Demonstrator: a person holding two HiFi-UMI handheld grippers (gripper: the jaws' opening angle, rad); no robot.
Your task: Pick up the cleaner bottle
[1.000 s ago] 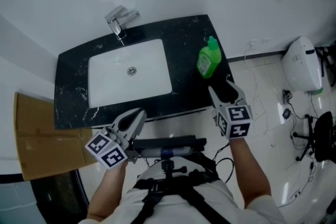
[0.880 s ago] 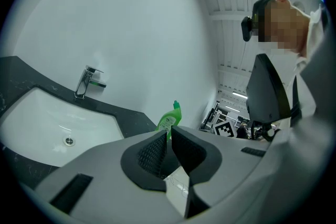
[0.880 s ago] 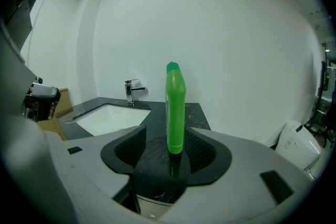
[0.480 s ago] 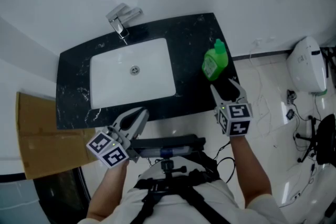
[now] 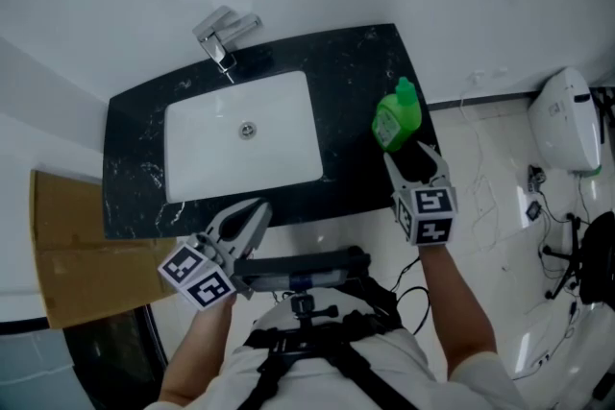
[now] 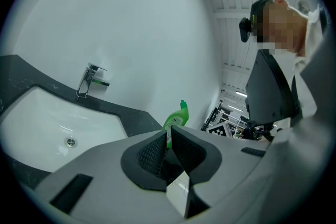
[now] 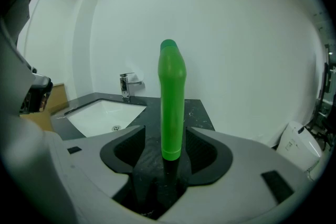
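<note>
The green cleaner bottle [image 5: 396, 117] stands upright on the black stone counter [image 5: 346, 72], at its right end. My right gripper [image 5: 413, 158] is open just in front of it. In the right gripper view the bottle [image 7: 171, 102] rises between the two jaws with a gap on either side, and neither pad touches it. My left gripper [image 5: 252, 211] hangs off the counter's front edge, shut with nothing in it. In the left gripper view the bottle [image 6: 176, 118] shows far off, just past the left gripper [image 6: 169, 134].
A white sink basin [image 5: 240, 134] is set into the counter, with a chrome faucet [image 5: 223, 38] behind it at the wall. Brown cardboard [image 5: 67, 245] leans at the left. A white appliance [image 5: 567, 125] and cables lie on the floor at the right.
My right gripper has edged a little closer to the bottle, still open. The left gripper has stayed where it was.
</note>
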